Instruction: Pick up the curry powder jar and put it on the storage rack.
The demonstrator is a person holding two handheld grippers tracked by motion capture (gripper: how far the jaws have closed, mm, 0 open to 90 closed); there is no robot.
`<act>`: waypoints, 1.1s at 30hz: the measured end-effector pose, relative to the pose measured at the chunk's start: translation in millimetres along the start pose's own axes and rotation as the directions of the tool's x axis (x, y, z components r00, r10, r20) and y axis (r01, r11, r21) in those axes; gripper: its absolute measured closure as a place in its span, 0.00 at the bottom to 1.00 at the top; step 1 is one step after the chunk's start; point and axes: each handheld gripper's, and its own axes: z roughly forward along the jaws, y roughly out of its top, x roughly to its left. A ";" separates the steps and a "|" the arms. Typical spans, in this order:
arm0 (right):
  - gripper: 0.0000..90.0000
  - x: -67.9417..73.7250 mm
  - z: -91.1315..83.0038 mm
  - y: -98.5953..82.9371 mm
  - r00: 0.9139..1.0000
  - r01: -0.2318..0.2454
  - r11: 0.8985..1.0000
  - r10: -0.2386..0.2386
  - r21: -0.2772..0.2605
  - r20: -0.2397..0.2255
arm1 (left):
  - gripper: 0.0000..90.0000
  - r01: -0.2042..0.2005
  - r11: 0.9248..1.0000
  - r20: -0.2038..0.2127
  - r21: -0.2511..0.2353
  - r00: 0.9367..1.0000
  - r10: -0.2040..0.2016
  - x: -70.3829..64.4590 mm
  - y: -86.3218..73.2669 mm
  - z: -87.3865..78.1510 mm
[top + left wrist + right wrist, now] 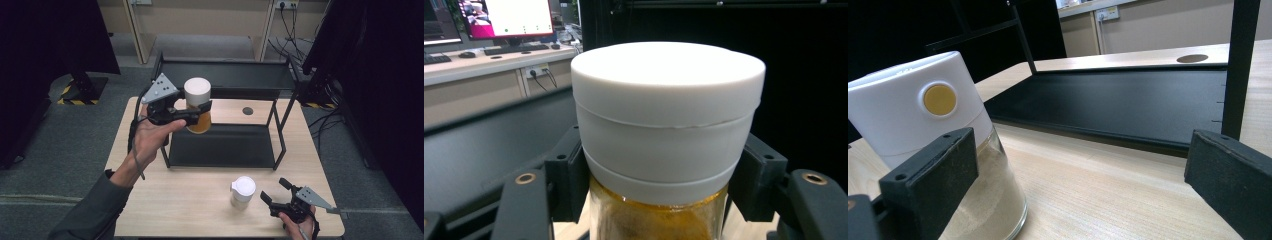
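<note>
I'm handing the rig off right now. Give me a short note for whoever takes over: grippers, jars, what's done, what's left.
Left hand-held gripper: shut on the yellow-filled jar, held in the air above the black rack, by its lower shelf.
Right hand-held gripper: open, holding nothing, beside the beige-filled jar, which stands upright on the table in front of the rack.
Done: yellow-filled jar gripped and lifted.
Left, probably: set it on a shelf, then grip the beige-filled jar.
</note>
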 end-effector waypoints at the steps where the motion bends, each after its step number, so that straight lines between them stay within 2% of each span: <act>1: 0.01 0.0 0.0 0.0 1.000 0.000 1.000 0.000 0.000 -0.001 | 0.39 -0.001 1.000 -0.001 -0.001 1.000 0.001 1.1 3.5 0.9; 6: 0.01 -1.0 0.3 -0.3 1.000 -0.006 1.000 0.006 0.000 -0.005 | 0.39 -0.005 1.000 -0.015 0.000 1.000 0.005 5.1 21.7 5.0; 7: 0.01 -1.3 0.4 -0.4 1.000 -0.008 1.000 0.008 0.000 -0.007 | 0.39 -0.010 1.000 -0.029 0.005 1.000 0.010 5.7 29.2 6.5; 13: 0.01 -2.0 0.2 -0.8 1.000 -0.015 1.000 0.015 -0.002 -0.010 | 0.39 -0.001 1.000 -0.059 -0.004 0.998 0.001 8.3 43.0 10.5; 15: 0.01 -2.3 0.3 -1.1 1.000 -0.020 1.000 0.020 -0.002 -0.012 | 0.39 -0.004 1.000 -0.083 -0.007 0.997 0.003 8.6 50.8 13.5; 24: 0.01 -2.4 0.8 -1.2 1.000 -0.022 1.000 0.022 -0.001 -0.015 | 0.39 -0.001 1.000 -0.133 -0.012 0.991 0.000 12.9 61.8 26.7; 33: 0.01 -2.9 1.1 -1.5 1.000 -0.021 1.000 0.021 -0.002 -0.017 | 0.39 -0.007 1.000 -0.203 -0.018 0.979 0.003 19.1 63.7 45.6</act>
